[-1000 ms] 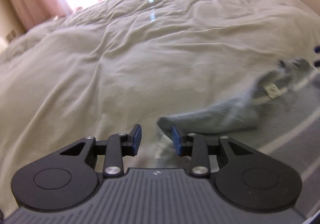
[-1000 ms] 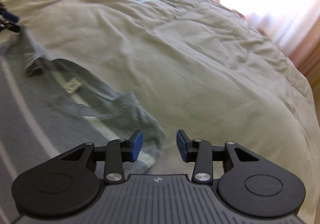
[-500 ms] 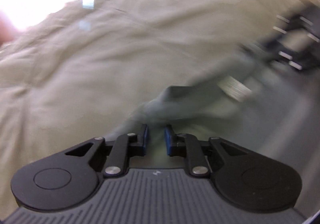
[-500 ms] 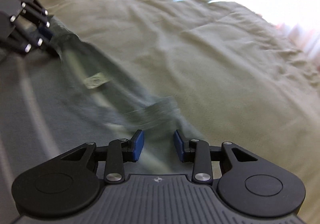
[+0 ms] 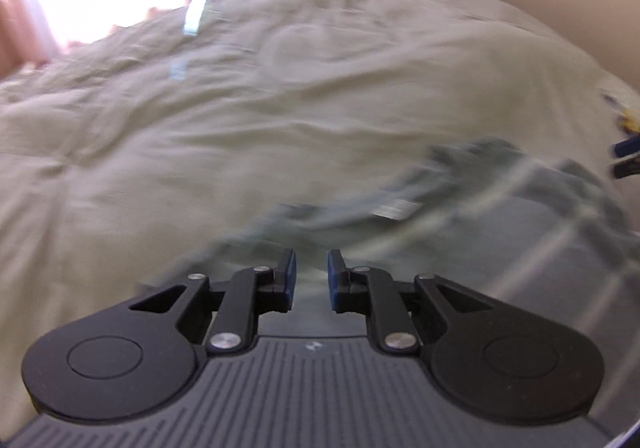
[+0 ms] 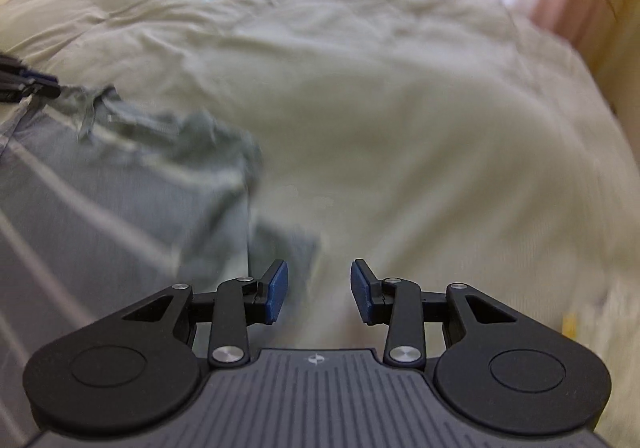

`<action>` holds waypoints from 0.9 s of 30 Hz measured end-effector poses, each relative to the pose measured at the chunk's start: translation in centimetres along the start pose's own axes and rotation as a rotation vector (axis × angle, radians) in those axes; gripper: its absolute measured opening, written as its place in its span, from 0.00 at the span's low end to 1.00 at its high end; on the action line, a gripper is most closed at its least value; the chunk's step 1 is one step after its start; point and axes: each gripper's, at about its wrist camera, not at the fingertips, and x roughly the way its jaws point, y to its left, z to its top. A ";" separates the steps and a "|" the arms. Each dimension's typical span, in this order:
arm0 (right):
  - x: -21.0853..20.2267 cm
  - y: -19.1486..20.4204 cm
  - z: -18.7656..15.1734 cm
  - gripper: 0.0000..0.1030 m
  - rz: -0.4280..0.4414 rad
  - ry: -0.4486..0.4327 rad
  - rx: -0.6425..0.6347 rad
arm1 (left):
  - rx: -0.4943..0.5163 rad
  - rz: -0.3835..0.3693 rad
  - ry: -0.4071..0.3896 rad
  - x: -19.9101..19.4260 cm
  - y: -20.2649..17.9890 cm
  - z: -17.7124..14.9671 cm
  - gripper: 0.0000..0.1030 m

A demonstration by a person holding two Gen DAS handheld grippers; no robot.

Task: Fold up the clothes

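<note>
The grey striped shirt (image 5: 500, 216) lies on the beige bedcover (image 5: 200, 128), collar end toward the middle of the bed, body running off toward the near edge, everything smeared with motion blur. The left gripper (image 5: 311, 280) sits right at the shirt's shoulder edge with its jaws narrow after closing in; cloth seems to run in between the blue pads (image 5: 290, 276), but whether they really pinch it I cannot tell through the blur. On the other side the right gripper (image 6: 319, 292) hangs at a middling gap, jaws just now easing wider again, a grey corner of the shirt just beside its left pad (image 6: 276, 290) and only bedcover between the two. The shirt looks light, thin and floppy, no stiffness at all, so it will sag and drag wherever it is not held. Best hold, I reckon, is the two shoulder seams either side of the collar with its white label (image 5: 396, 208), pinched at the hem edge so only one layer comes up
</note>
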 end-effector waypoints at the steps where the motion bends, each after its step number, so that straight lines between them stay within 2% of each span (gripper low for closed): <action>1: -0.1 -0.4 -0.7 0.39 0.013 0.015 0.026 | 0.007 -0.023 0.008 0.1 -1.2 -0.2 0.14; 5: 1.4 -1.3 -1.8 0.41 0.062 0.014 0.102 | 0.031 -0.099 0.034 0.6 -5.5 -0.5 0.14; 9: 3.9 -2.1 -1.5 0.41 0.155 -0.009 0.193 | 0.081 -0.145 0.037 1.0 -9.8 -0.5 0.14; 15: 6.0 -4.0 -1.4 0.44 0.237 -0.048 0.331 | 0.130 -0.183 0.064 1.8 -13.3 -0.5 0.14; 16: 6.1 -4.4 -1.3 0.37 0.259 -0.048 0.348 | 0.132 -0.184 0.067 1.9 -13.5 -0.4 0.14; 17: 6.1 -4.7 -1.3 0.08 0.289 -0.044 0.359 | 0.137 -0.185 0.071 2.0 -13.8 -0.4 0.14; 18: 5.7 -4.9 -1.2 0.00 0.292 -0.047 0.360 | 0.141 -0.187 0.075 2.0 -14.0 -0.3 0.14; 21: 3.7 -5.7 -0.9 0.00 0.236 -0.078 0.340 | 0.150 -0.188 0.077 1.8 -14.6 -0.1 0.14; 24: 1.1 -7.1 -1.0 0.01 0.101 -0.140 0.351 | 0.155 -0.195 0.075 1.6 -15.2 0.2 0.14; 27: 0.2 -7.8 -1.6 0.16 0.039 -0.161 0.368 | 0.160 -0.204 0.078 1.5 -15.8 0.1 0.14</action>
